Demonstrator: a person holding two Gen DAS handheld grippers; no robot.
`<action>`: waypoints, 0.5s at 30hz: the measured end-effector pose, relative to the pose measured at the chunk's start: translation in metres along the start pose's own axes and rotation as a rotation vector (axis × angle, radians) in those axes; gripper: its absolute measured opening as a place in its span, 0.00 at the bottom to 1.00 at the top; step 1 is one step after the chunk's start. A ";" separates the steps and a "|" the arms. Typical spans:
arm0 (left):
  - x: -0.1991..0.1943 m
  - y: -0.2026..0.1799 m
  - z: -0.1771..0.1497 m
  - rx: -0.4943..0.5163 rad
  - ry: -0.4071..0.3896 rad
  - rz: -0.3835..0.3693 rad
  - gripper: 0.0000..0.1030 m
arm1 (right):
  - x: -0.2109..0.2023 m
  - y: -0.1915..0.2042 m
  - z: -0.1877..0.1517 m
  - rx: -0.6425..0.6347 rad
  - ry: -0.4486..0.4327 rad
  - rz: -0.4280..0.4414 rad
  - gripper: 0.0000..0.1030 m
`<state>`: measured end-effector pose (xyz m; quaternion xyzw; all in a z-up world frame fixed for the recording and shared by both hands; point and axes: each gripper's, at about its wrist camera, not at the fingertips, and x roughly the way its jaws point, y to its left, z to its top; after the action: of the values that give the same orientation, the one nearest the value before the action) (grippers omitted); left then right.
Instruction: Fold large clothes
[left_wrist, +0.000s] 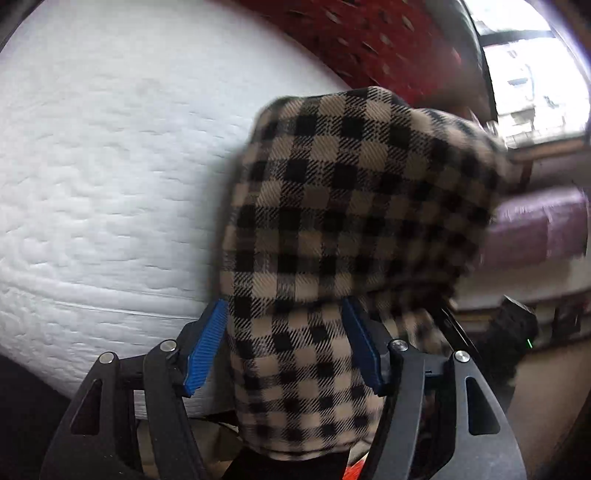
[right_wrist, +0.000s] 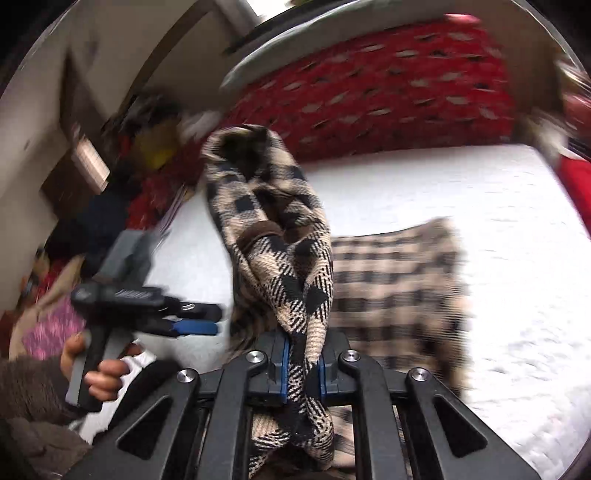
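Observation:
A beige-and-black checked garment (left_wrist: 343, 206) hangs in front of my left gripper (left_wrist: 284, 343). Its blue pads (left_wrist: 207, 347) stand wide apart with the cloth draped between them, not pinched. In the right wrist view my right gripper (right_wrist: 303, 365) is shut on a twisted bunch of the same checked garment (right_wrist: 284, 236), which rises above the jaws. The rest of the cloth (right_wrist: 399, 288) trails onto the white mattress (right_wrist: 480, 192). The left gripper (right_wrist: 192, 319) also shows there at the left, held in a hand, fingers apart and free of the cloth.
The white quilted mattress (left_wrist: 103, 177) fills the left wrist view. A red patterned blanket (right_wrist: 388, 88) lies along its far edge. A pile of clothes (right_wrist: 122, 192) sits at the left of the bed. A purple roll (left_wrist: 535, 229) and a window (left_wrist: 532, 66) are at right.

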<state>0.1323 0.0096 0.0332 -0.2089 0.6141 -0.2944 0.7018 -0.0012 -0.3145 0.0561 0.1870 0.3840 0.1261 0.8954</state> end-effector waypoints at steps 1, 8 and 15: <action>0.007 -0.010 -0.002 0.033 0.012 0.016 0.62 | 0.002 -0.025 -0.006 0.078 0.018 -0.024 0.09; 0.056 -0.032 -0.010 0.135 0.087 0.205 0.62 | 0.028 -0.109 -0.041 0.397 0.094 -0.001 0.13; 0.000 -0.042 0.031 0.143 -0.139 0.158 0.62 | -0.030 -0.060 0.033 0.219 -0.130 -0.011 0.49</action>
<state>0.1563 -0.0235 0.0658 -0.1295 0.5558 -0.2660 0.7769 0.0081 -0.3871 0.0708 0.2894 0.3377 0.0661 0.8932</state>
